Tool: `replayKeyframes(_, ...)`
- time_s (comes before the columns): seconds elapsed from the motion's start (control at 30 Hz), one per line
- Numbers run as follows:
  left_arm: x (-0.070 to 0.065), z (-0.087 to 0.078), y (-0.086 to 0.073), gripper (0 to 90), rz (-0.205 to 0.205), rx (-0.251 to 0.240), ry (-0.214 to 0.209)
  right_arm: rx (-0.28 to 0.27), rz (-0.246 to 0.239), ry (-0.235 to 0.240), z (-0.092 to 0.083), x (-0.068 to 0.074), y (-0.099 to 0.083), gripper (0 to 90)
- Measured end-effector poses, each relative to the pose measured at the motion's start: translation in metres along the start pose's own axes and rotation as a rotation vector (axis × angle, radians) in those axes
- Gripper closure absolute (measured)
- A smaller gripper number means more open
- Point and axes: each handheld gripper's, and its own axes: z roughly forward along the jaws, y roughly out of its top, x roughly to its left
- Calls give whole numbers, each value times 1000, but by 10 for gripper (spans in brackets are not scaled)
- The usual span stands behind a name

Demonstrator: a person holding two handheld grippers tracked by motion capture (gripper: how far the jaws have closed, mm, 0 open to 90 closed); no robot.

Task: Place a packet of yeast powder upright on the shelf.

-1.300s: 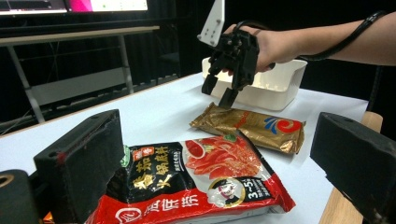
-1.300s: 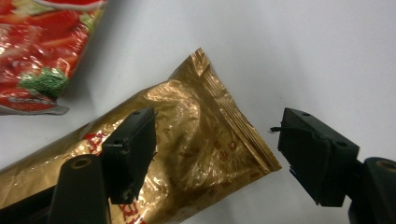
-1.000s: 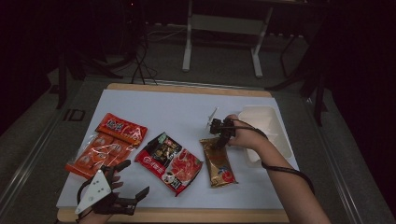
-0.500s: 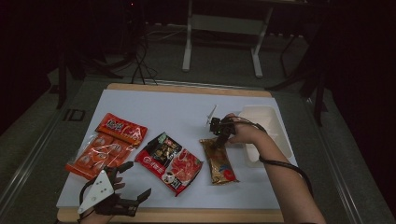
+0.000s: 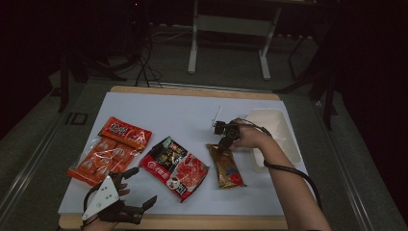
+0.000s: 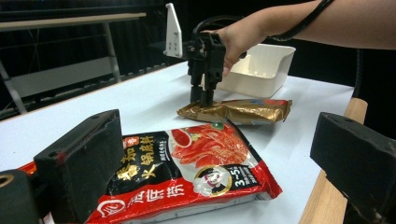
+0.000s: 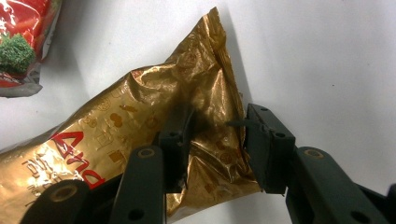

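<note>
A gold foil snack packet lies on the white table top right of centre. My right gripper points down onto its far end. Its jaws have just been closing, and in the right gripper view they pinch the crumpled end of the gold packet, the foil bunched up between the pads. The left gripper view shows the right gripper standing upright on the gold packet. My left gripper rests at the front left edge, open with nothing between its fingers.
A red and black hotpot-base packet lies mid-table, close to the left of the gold one. An orange packet lies at the left. A white plastic bin stands right behind the right hand. The wooden table edge runs near the left gripper.
The right gripper's jaws have narrowed around the far end of the gold packet, and the hand has settled slightly lower over it. The left gripper has stayed where it was.
</note>
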Motion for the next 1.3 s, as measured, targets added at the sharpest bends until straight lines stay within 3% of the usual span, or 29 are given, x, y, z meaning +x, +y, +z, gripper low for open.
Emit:
replayKeyframes(0.27, 0, 0, 0, 33, -3, 0, -4, 12, -30, -24, 0, 1, 2, 716)
replayKeyframes(0.47, -1, 1, 0, 33, -4, 0, -6, 6, -19, -58, 0, 5, 1, 803)
replayKeyframes(0.5, -1, 1, 0, 33, -2, 3, -7, 6, -19, -64, 0, 7, 2, 825)
replayKeyframes(0.53, -1, 1, 0, 33, -2, 4, -7, 16, -26, -101, 2, 9, 3, 900)
replayKeyframes(0.67, 0, 0, 0, 33, -4, -2, -4, 0, -51, -119, -1, 13, 0, 900)
replayKeyframes(0.8, 1, 0, 0, 33, -11, -4, -5, -51, -52, -111, -11, 16, -7, 900)
replayKeyframes(0.9, 1, 1, 0, 33, -8, -1, -6, -53, -56, -115, -16, 18, -9, 900)
replayKeyframes(1.3, 3, 4, -3, 33, -24, 18, 9, -120, -105, -155, -52, 40, -19, 900)
